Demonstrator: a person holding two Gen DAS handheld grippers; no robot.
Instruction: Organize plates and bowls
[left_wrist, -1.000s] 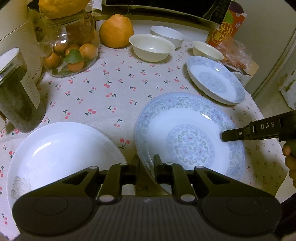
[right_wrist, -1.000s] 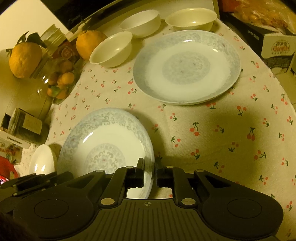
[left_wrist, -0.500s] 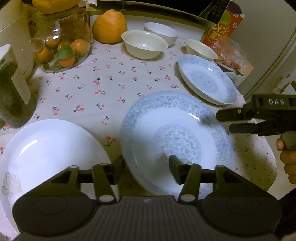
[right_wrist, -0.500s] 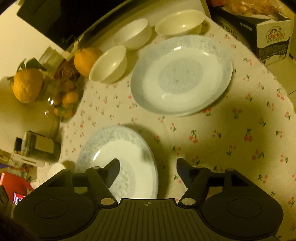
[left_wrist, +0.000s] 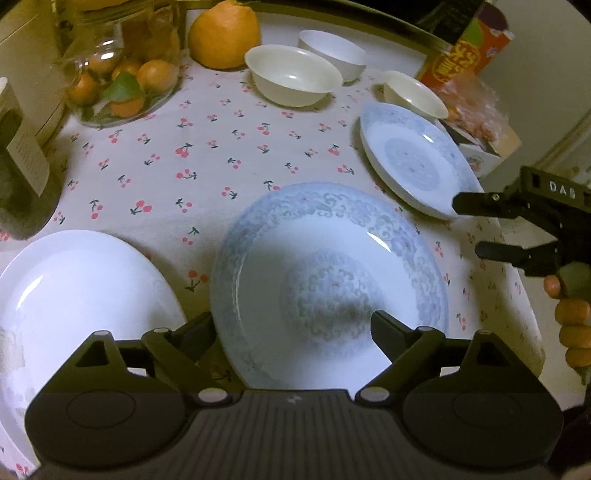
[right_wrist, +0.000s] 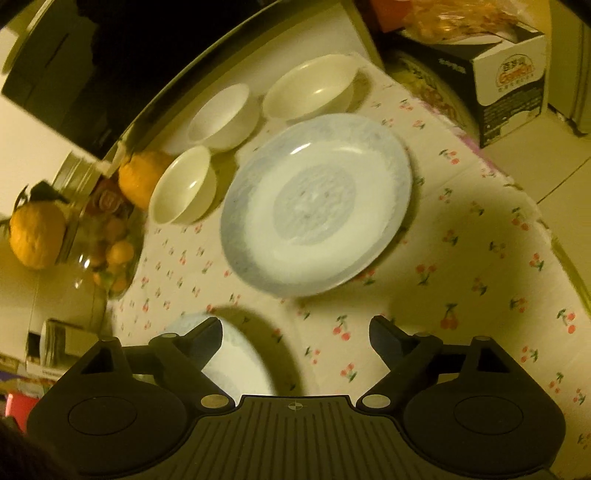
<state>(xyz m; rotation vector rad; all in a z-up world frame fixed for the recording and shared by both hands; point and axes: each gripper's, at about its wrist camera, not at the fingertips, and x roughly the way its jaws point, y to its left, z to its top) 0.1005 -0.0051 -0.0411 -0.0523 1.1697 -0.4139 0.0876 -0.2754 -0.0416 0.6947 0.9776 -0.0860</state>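
Note:
A blue-patterned plate (left_wrist: 328, 280) lies on the cherry-print tablecloth (left_wrist: 207, 162) just ahead of my left gripper (left_wrist: 293, 325). Its jaws are opening wide; the plate's near rim sits below them, untouched. My right gripper (left_wrist: 469, 228), held by a hand, hangs to the right of that plate. Its jaws are opening too, with nothing between them (right_wrist: 295, 328). A second patterned plate (right_wrist: 317, 206) rests beyond it, also seen as the far plate (left_wrist: 413, 162). A plain white plate (left_wrist: 81, 295) lies at the left. Three white bowls (left_wrist: 291, 79) (left_wrist: 332, 51) (left_wrist: 413, 94) stand at the back.
A glass jar of small oranges (left_wrist: 122, 74), a large orange fruit (left_wrist: 223, 35) and a dark jar (left_wrist: 22, 192) stand at the back left. A snack box (left_wrist: 465, 55) and a carton (right_wrist: 509, 81) sit past the table's right edge (right_wrist: 546, 236).
Both grippers were shut on the near patterned plate's rim and have let go, jaws spreading wide. The plate now rests flat. My right gripper has drawn away toward the far plate.

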